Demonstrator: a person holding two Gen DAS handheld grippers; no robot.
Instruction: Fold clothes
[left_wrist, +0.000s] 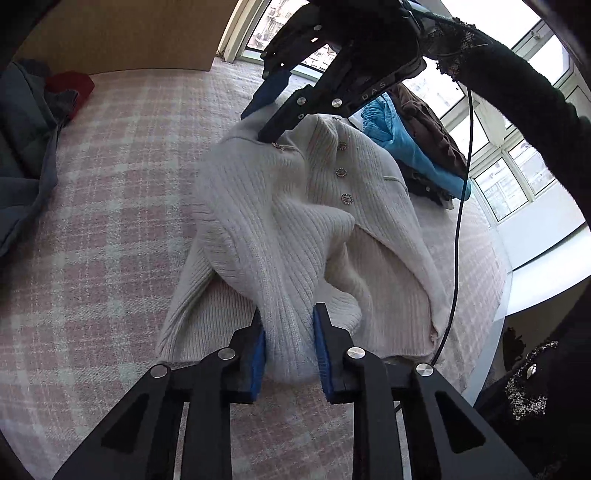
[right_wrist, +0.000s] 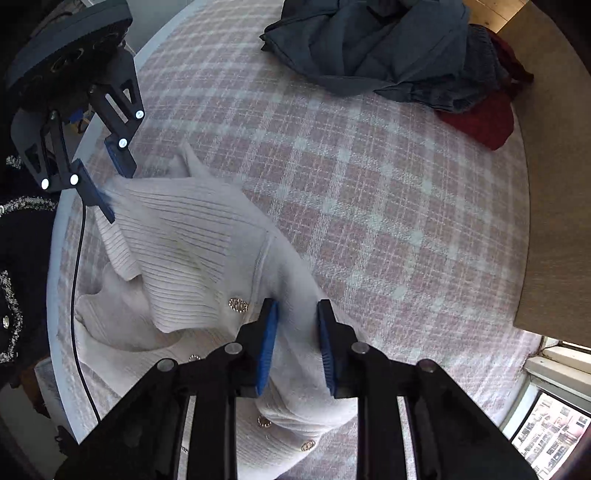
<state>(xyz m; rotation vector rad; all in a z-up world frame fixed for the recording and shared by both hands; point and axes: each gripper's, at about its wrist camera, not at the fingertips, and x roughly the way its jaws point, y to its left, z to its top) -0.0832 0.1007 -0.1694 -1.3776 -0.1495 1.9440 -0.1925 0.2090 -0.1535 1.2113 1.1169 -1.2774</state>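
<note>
Cream ribbed cardigan is lying partly lifted on the pink plaid bed, with the left claw pinching a bunched fold of it and the right claw gripping its shoulder near the collar, while grey clothes are lying well apart.

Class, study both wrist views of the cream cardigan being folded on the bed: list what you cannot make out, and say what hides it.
- Cream cardigan, left wrist view: its lower layer is hidden beneath the folded-over fabric.
- Left gripper, own view: the pinched part is covered by the blue pads.
- Right gripper, own view: the same.
- Dark clothes pile, right wrist view: cut off by the top edge.
- Blue garment, left wrist view: partly behind the cardigan.
</note>
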